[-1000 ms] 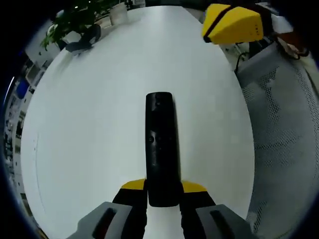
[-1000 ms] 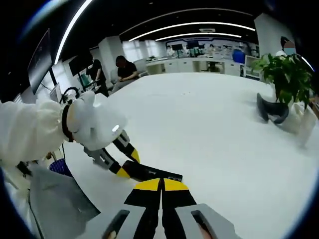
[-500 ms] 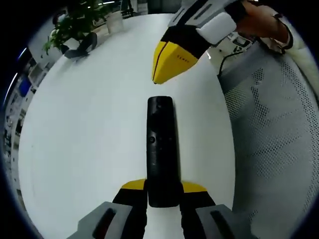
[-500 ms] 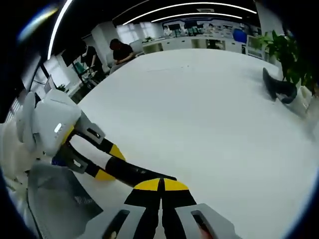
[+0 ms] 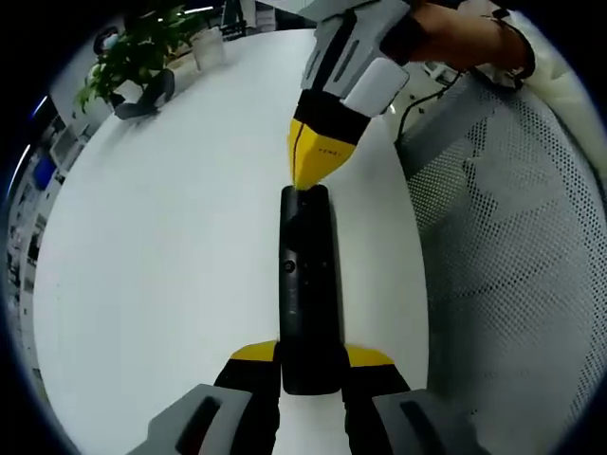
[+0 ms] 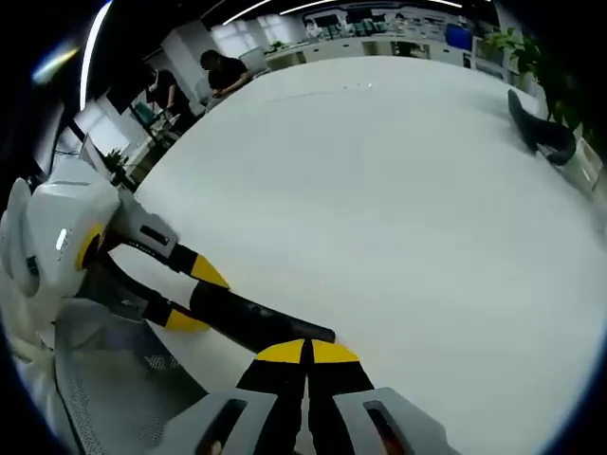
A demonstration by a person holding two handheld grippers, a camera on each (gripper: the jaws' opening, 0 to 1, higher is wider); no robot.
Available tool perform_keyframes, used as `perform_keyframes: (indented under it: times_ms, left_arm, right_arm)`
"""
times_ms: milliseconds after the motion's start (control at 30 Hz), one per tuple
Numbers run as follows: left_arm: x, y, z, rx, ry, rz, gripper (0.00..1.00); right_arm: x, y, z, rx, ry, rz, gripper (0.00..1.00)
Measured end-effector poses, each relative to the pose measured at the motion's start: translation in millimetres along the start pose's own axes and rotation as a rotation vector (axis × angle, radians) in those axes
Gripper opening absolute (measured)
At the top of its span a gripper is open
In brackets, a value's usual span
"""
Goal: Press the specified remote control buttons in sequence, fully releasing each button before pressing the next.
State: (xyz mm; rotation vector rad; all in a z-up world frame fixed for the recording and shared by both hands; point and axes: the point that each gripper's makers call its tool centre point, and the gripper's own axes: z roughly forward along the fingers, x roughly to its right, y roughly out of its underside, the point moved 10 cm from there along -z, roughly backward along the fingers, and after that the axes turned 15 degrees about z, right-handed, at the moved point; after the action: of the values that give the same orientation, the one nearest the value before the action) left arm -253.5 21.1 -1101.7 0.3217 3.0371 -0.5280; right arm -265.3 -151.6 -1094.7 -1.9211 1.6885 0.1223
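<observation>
A long black remote control (image 5: 307,284) lies lengthwise above the white table (image 5: 171,246). My left gripper (image 5: 311,365) is shut on the remote's near end, one yellow-tipped jaw on each side. My right gripper (image 5: 311,169) comes in from above in the left gripper view, shut, its yellow tip touching the remote's far end. In the right gripper view, my right gripper (image 6: 305,353) is shut, its tips over the end of the remote (image 6: 256,320), and my left gripper (image 6: 194,296) holds the other end from the left.
A potted plant (image 5: 128,49) and a dark curved object (image 5: 142,95) stand at the table's far corner. A grey mesh chair (image 5: 512,265) sits by the table's edge. A person (image 6: 224,71) sits at the far side.
My right gripper has come down from beside the remote's far end onto its tip. The left gripper still holds the remote the same way.
</observation>
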Motion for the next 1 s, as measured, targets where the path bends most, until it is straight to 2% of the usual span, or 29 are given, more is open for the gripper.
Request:
perform_keyframes:
  times_ms: [267, 433, 600, 800, 1000]
  left_arm:
    - [-1.5, -1.0, 0.1, -0.014, 0.01, 0.01, 0.22]
    - [-1.9, 0.8, 0.1, 0.003, 0.011, 0.01, 0.21]
    - [-1.9, 0.3, 0.2, -0.002, 0.009, 0.007, 0.22]
    - [-1.6, 0.6, 0.1, 0.005, -0.003, -0.04, 0.22]
    - [-3.5, 2.8, -0.5, 0.023, 0.011, -0.012, 0.22]
  right_arm:
    - [-0.8, 2.4, 3.5, -0.013, 0.006, 0.007, 0.0]
    - [1.4, 3.5, 2.9, 0.007, -0.01, 0.063, 0.0]
    - [0.2, 5.0, 3.6, 0.02, -0.009, 0.056, 0.0]
    - [2.8, 6.1, 3.6, 0.046, -0.016, 0.136, 0.0]
    - [5.1, 5.5, 3.8, 0.046, -0.039, 0.169, 0.0]
